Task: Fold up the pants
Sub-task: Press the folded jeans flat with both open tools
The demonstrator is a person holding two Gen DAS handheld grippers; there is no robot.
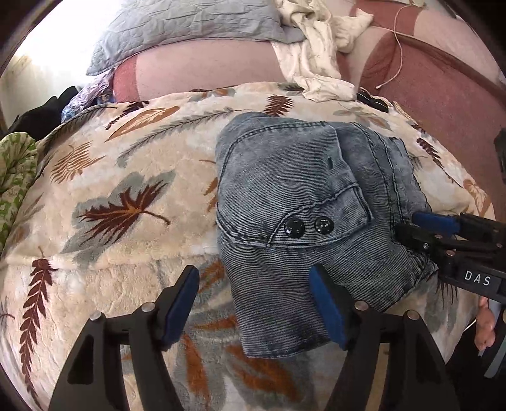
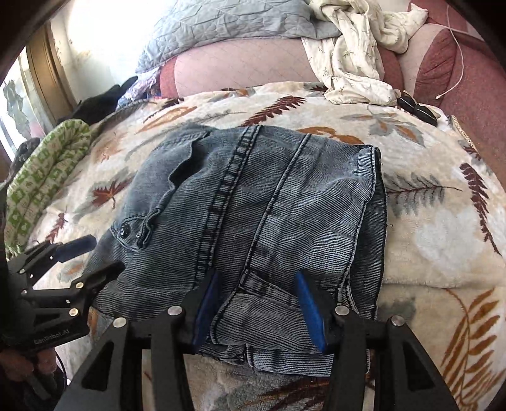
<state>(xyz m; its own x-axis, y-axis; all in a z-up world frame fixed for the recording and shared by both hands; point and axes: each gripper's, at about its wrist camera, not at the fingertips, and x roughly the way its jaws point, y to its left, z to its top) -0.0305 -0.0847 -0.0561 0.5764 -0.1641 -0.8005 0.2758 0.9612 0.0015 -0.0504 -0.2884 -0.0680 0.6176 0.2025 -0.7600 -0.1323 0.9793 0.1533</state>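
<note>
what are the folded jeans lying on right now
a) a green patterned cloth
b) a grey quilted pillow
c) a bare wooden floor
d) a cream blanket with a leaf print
d: the folded jeans rest flat on the cream blanket with a leaf print, which shows on all sides of them; the grey quilted pillow and the green patterned cloth lie apart from them.

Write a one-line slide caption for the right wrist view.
Open right gripper over folded denim pants on a leaf-print blanket, left gripper alongside.
</note>
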